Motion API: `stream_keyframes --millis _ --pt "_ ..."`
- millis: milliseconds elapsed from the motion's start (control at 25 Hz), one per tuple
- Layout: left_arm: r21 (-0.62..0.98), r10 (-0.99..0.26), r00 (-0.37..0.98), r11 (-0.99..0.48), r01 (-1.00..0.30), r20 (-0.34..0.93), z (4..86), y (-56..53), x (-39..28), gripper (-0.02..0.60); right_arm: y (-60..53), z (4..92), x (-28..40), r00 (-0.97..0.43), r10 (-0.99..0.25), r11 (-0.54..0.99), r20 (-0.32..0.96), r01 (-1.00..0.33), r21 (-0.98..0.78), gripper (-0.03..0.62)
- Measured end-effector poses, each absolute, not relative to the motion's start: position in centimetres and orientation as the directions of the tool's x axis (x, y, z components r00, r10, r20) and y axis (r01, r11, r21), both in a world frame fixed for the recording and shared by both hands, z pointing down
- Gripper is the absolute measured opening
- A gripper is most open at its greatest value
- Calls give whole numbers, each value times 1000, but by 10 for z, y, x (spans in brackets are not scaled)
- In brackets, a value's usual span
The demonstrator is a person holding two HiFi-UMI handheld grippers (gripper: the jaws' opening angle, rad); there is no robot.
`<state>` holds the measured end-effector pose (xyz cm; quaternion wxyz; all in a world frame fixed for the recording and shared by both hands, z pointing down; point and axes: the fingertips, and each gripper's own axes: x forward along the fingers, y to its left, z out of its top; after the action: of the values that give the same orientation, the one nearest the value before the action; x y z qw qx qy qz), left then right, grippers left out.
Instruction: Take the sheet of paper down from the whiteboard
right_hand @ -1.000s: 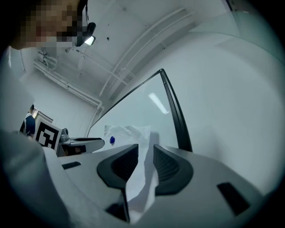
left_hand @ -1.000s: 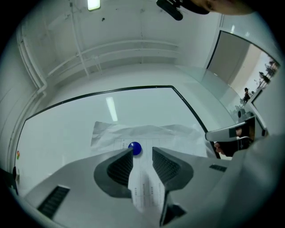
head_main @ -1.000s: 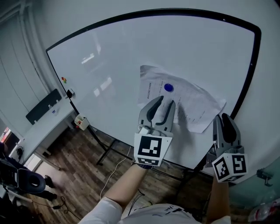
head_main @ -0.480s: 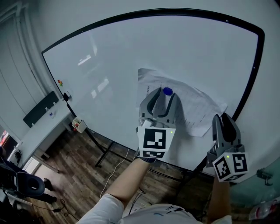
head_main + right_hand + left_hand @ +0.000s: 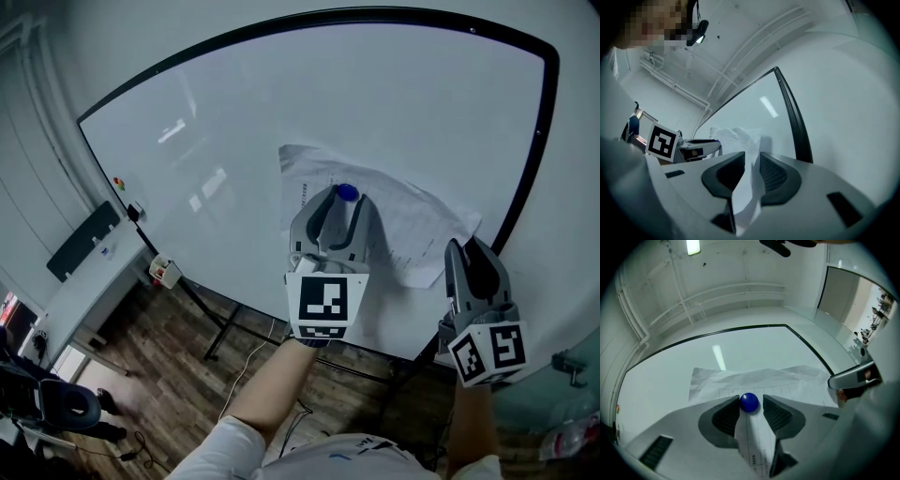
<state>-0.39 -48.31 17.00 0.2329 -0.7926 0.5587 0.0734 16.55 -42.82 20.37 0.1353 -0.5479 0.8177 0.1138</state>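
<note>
Blue round magnet (image 5: 749, 402) — at the very tips of the left gripper (image 5: 343, 200), between its two ribbed pads. Jaws stand narrow. The left pad is against the magnet, and a sliver of gap shows at the right pad.

Sheet of paper (image 5: 412, 220) — white, creased, printed with a table. It lies flat on the whiteboard (image 5: 281, 122) under the magnet and spreads ahead of the left gripper and off to its right. A strip of it shows between and behind that gripper's jaws. Its top edge lies just beyond the magnet.

Right gripper (image 5: 752, 155) — jaws closed to a narrow slot on the sheet's lower right corner. The paper is crumpled between both pads and runs on past the tips toward the left gripper.

Edges:
- Black board frame (image 5: 794, 122) — just to the right of the right gripper's tips, running up and away from them.
- In the head view the same frame passes close beside the right gripper, and the sheet's right corner nearly reaches it.

Open room:
- Bare white board — ahead of and to the left of the left gripper, wide and unmarked.
- Small red and green magnets (image 5: 117, 183) — at the board's far left edge, well apart from both grippers.
- Wood floor (image 5: 178, 375), desk (image 5: 84, 281) and board stand — below and left of the left gripper, well apart from it.
</note>
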Motion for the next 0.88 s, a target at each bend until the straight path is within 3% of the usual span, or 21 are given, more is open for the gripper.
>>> stream_keyframes --millis 120,280,880 --pt "-268 -844 380 -294 -918 -379 172 -484 -3 164 -430 206 169 -351 -871 366 -344 -930 21 100" --pt "-260 -839 388 -305 -916 -383 174 -486 -8 133 -434 208 166 -351 -872 373 -341 -928 2 24" --pt "-216 -836 391 -330 -919 -385 174 -472 -12 133 -425 206 164 -395 -858 426 -329 -904 -27 14"
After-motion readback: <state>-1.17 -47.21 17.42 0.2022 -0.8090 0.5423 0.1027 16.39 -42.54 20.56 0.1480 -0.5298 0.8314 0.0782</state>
